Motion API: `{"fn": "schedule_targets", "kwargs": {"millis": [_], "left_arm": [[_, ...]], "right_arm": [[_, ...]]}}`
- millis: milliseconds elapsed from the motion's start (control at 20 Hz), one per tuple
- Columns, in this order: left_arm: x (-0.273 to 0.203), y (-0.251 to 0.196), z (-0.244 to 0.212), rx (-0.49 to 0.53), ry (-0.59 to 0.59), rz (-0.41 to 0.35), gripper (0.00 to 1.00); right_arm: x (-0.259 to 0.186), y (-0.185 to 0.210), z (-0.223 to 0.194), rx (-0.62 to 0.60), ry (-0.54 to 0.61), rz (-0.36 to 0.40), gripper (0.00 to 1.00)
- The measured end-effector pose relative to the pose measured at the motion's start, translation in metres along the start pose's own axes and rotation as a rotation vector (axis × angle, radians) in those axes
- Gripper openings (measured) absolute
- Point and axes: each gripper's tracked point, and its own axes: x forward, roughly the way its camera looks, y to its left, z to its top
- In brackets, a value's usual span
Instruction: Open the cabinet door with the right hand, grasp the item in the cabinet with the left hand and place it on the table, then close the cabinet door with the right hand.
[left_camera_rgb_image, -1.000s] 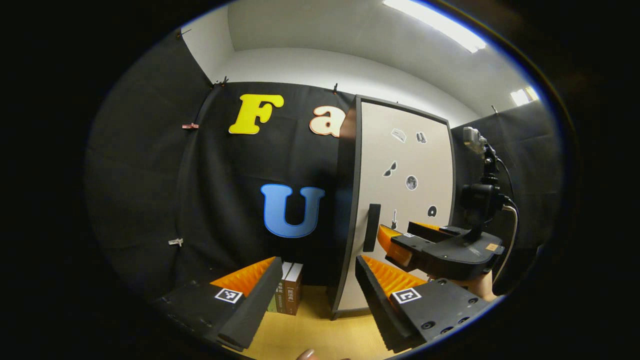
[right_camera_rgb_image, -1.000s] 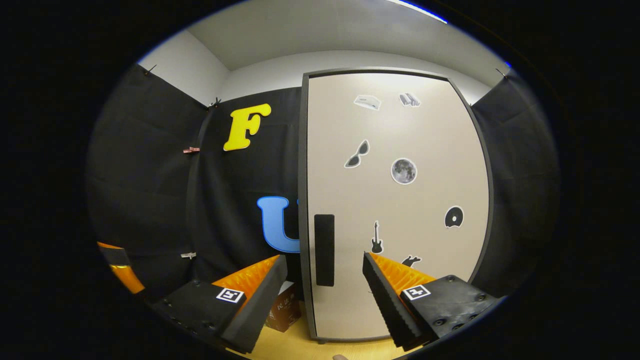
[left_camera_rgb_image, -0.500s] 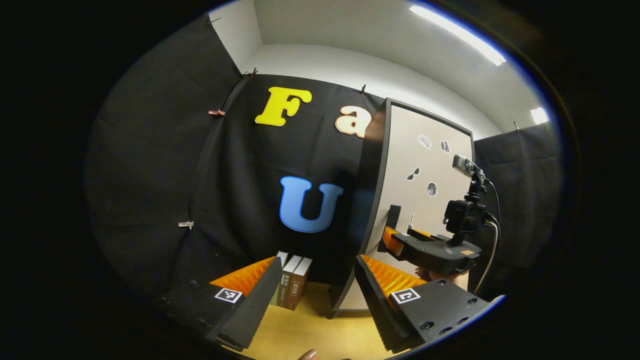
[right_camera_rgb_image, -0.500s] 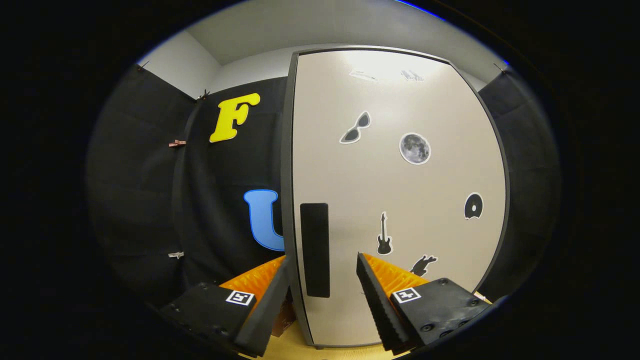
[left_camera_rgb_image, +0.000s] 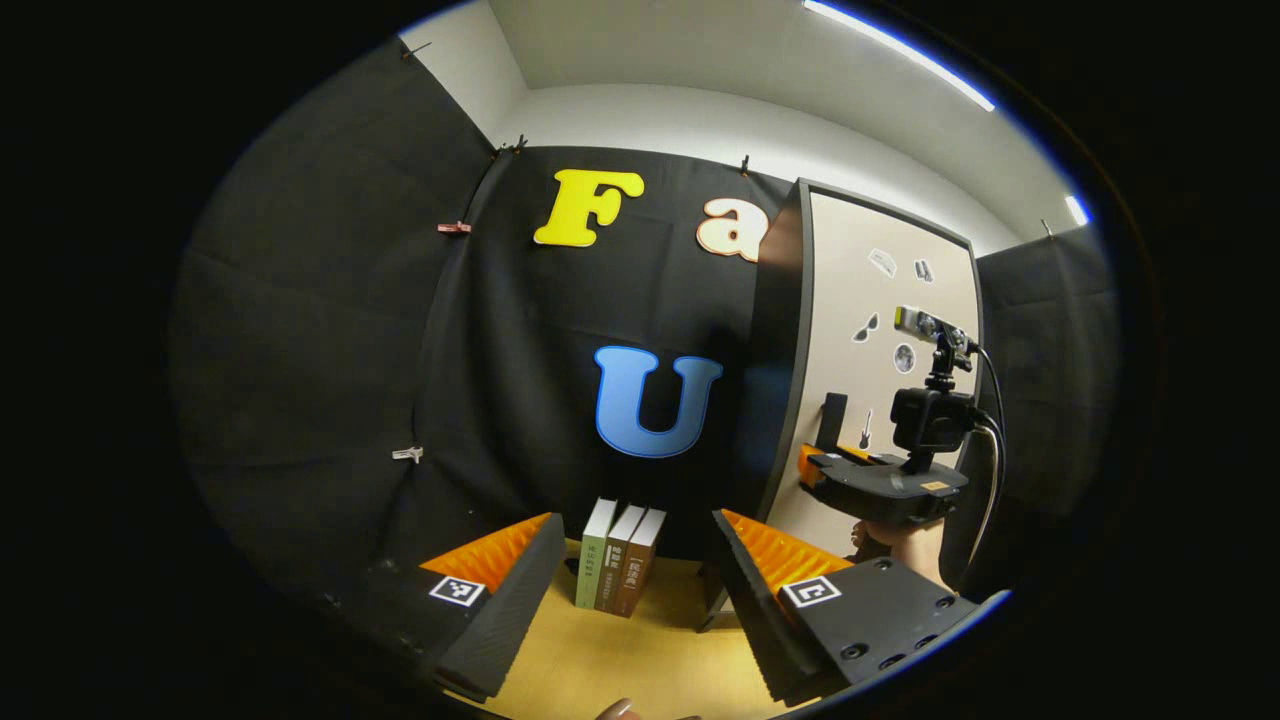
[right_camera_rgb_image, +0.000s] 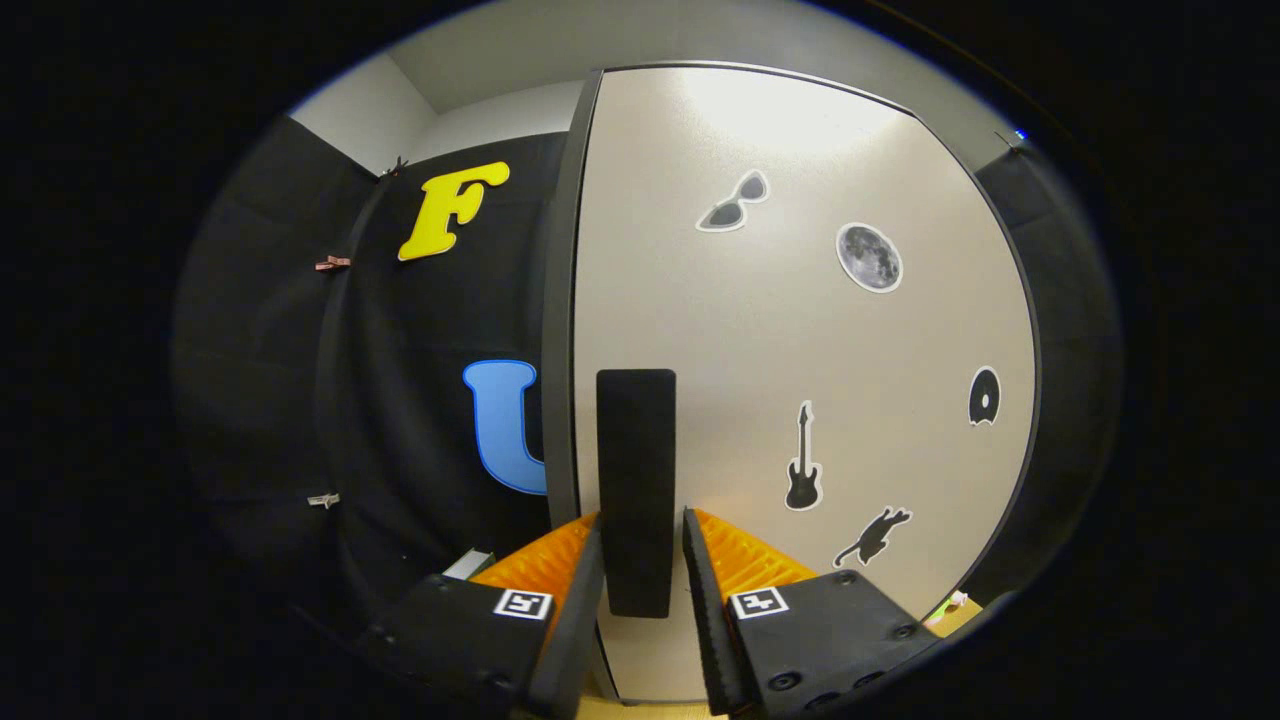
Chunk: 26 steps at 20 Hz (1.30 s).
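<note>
The tall beige cabinet door (right_camera_rgb_image: 800, 330), dotted with black stickers, stands closed, so whatever is inside is hidden. Its black upright handle (right_camera_rgb_image: 636, 470) sits between the fingers of my right gripper (right_camera_rgb_image: 640, 520), which press on it from both sides. In the left gripper view the same door (left_camera_rgb_image: 890, 430) is at the right, and the right gripper (left_camera_rgb_image: 812, 468) meets the handle (left_camera_rgb_image: 830, 420), held by a hand (left_camera_rgb_image: 900, 548). My left gripper (left_camera_rgb_image: 632, 520) hovers open over the wooden table (left_camera_rgb_image: 640, 660), holding nothing.
Three books (left_camera_rgb_image: 620, 560) stand upright on the table against the black cloth wall, just left of the cabinet. A camera rig (left_camera_rgb_image: 930, 410) rises from the right gripper. The cabinet's dark side panel (left_camera_rgb_image: 775, 360) faces the left gripper.
The right gripper has moved up to the door and its fingers have narrowed around the handle. The left gripper has swung slightly left and back, bringing the books further into view.
</note>
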Motion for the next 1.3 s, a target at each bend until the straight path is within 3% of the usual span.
{"fn": "schedule_targets", "kwargs": {"millis": [50,150,200,250,300,1300], "left_arm": [[0.001,0.001,0.000,0.002,0.005,0.000,0.92],[0.000,0.002,-0.001,0.006,0.013,-0.001,0.92],[-0.001,0.003,-0.001,0.011,0.015,-0.001,0.93],[-0.002,0.004,-0.001,0.014,0.018,-0.002,0.93],[-0.003,0.004,-0.001,0.017,0.018,-0.004,0.93],[-0.042,-0.012,0.005,0.068,-0.024,-0.103,0.92]], "right_arm": [[0.000,-0.001,0.002,-0.009,-0.009,-0.017,0.41],[0.000,-0.001,0.003,-0.054,-0.021,-0.036,0.39],[0.001,-0.001,0.002,-0.058,-0.023,-0.036,0.27],[0.000,-0.001,0.002,-0.051,-0.017,-0.032,0.27],[0.002,-0.001,0.001,-0.039,-0.015,-0.027,0.17],[-0.068,-0.009,0.009,-0.029,0.019,0.107,0.16]]}}
